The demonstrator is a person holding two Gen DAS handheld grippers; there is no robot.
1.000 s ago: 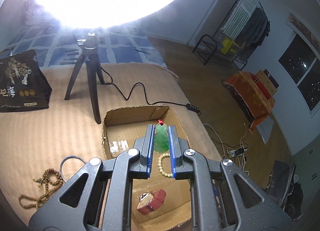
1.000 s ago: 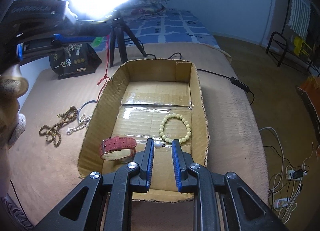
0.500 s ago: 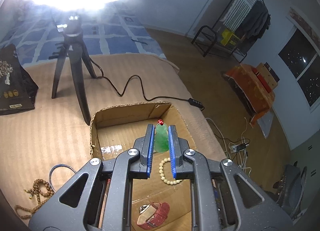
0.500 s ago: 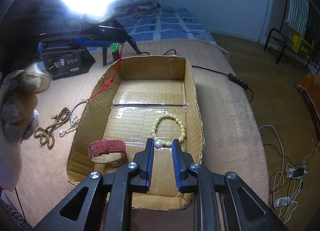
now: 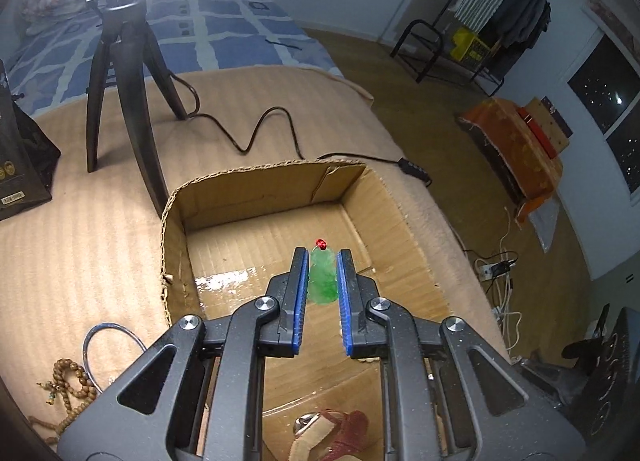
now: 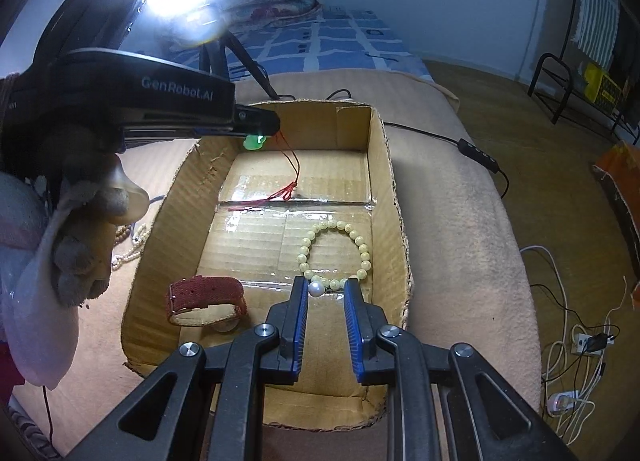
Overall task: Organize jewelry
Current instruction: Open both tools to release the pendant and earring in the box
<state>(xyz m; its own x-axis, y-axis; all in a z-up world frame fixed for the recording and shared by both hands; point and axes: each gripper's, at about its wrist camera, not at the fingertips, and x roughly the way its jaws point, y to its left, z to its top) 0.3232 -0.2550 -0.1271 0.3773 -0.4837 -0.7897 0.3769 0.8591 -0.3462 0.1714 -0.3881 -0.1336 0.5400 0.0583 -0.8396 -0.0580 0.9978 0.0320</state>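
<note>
Two pieces already lie on the floor of the cardboard box (image 6: 384, 181) — a pale bead bracelet (image 6: 336, 253) and a red-strapped watch (image 6: 206, 299) — and a third, a green pendant (image 5: 322, 277), hangs over its far end, pinched flat between the blue pads of the left claw (image 5: 322, 275). It is held by its body, so the red cord (image 6: 290, 169) falls free below; in the right wrist view the cord's knotted tail reaches the taped seam of the box floor, though whether it truly rests there is hard to tell. That looks a sensible way to carry it, since the cord lands first and the stone need only be let go low down. The right claw (image 6: 326, 293) is nearly closed over the near end of the box, with a small white pearl (image 6: 315, 288) against its left pad, on a thin dark pin that seems to span the gap to the other. The box walls stand close on both sides of the pendant, but the far half of the floor is bare, so there is room to set it down clear of the bracelet. Outside the left wall, on the tan bed cover (image 5: 80, 229), wait wooden prayer beads (image 5: 70, 381) and a metal bangle (image 5: 112, 345); a tripod (image 5: 120, 73) stands just past the box's far corner — the one thing to mind in pulling back.
</note>
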